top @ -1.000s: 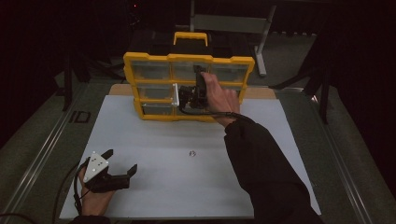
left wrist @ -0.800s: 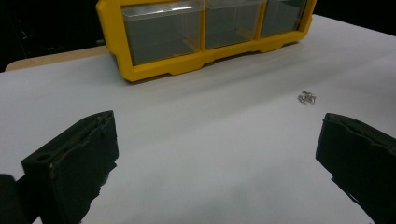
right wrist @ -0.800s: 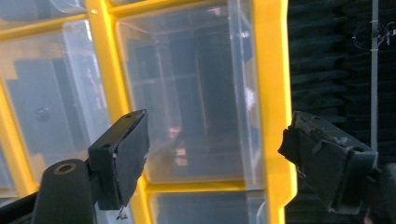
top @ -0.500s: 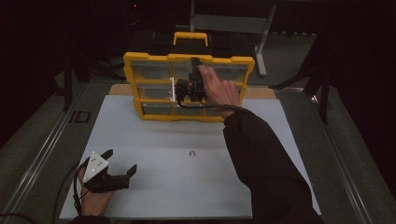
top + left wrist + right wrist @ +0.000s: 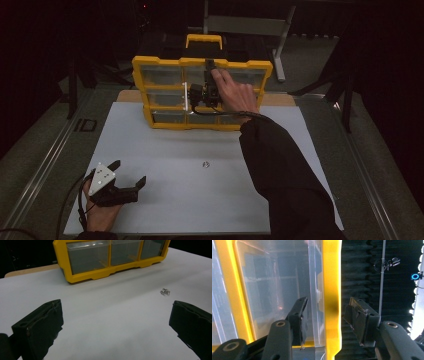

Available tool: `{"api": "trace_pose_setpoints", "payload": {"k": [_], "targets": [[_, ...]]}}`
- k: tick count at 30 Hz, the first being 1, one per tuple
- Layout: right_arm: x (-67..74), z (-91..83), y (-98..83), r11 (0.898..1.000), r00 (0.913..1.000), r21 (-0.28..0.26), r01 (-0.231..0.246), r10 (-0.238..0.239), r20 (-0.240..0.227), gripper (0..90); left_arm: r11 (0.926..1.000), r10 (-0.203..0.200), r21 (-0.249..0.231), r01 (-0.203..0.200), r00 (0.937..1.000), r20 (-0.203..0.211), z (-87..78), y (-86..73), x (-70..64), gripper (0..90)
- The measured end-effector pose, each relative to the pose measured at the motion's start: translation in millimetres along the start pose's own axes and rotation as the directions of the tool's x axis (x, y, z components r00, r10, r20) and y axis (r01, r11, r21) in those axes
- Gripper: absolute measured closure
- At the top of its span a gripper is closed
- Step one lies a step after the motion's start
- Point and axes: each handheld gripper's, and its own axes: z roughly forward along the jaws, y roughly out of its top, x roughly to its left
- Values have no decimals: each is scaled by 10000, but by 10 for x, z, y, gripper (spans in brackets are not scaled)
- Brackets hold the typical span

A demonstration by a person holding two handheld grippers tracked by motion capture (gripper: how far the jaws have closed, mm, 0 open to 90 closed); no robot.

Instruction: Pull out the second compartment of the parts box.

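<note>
A yellow organiser (image 5: 150,63) with clear drawers stands upright at the far side of the white table (image 5: 200,200). My right gripper (image 5: 209,65) is up at its top edge, held by a hand in a dark sleeve. In the right gripper view the gripper (image 5: 328,300) is open, its jaws straddling the yellow top rail (image 5: 332,277) and the front of a clear drawer (image 5: 274,277), with thin gaps on both sides. My left gripper (image 5: 130,171) rests near the front left corner, wide open (image 5: 116,307) with nothing between its jaws.
A small cluster of metal screws (image 5: 205,164) lies on the bare table between the grippers, also seen as the screws (image 5: 165,291) ahead of the left jaws. Metal rails (image 5: 45,170) run along both table sides. A stand (image 5: 280,45) is behind the organiser.
The right hand has moved its gripper up the organiser's front, from the middle drawers to the top rail. The left gripper has stayed still.
</note>
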Motion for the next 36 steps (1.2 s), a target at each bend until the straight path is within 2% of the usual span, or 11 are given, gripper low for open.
{"api": "trace_pose_setpoints", "payload": {"k": [5, 11, 17, 25, 28, 36], "targets": [[32, 3, -5, 9998, 9996, -41, 217, -216, 194, 576, 10000, 15, -15, -15, 10000, 3, -3, 0, 1, 0], [32, 12, 12, 9997, 9995, -146, 179, -175, 274, 543, 10000, -16, -1, 16, 10000, -30, -3, -2, 5, 0], [71, 31, 10, 9987, 9974, -58, 506, -502, 525, 542, 10000, -25, -40, 25, 10000, -30, -10, -3, 2, 0], [83, 56, -9, 9987, 9964, 30, 506, -506, 684, 536, 10000, -6, 48, 6, 10000, -68, -6, -4, 3, 0], [82, 60, -8, 9987, 9960, -12, 503, -501, 741, 544, 10000, -30, 18, 30, 10000, -67, -9, -4, 3, 0], [138, 70, -10, 9961, 9915, -17, 877, -871, 964, 608, 10000, -19, 77, 20, 10000, -91, -5, -6, 4, 0]]}}
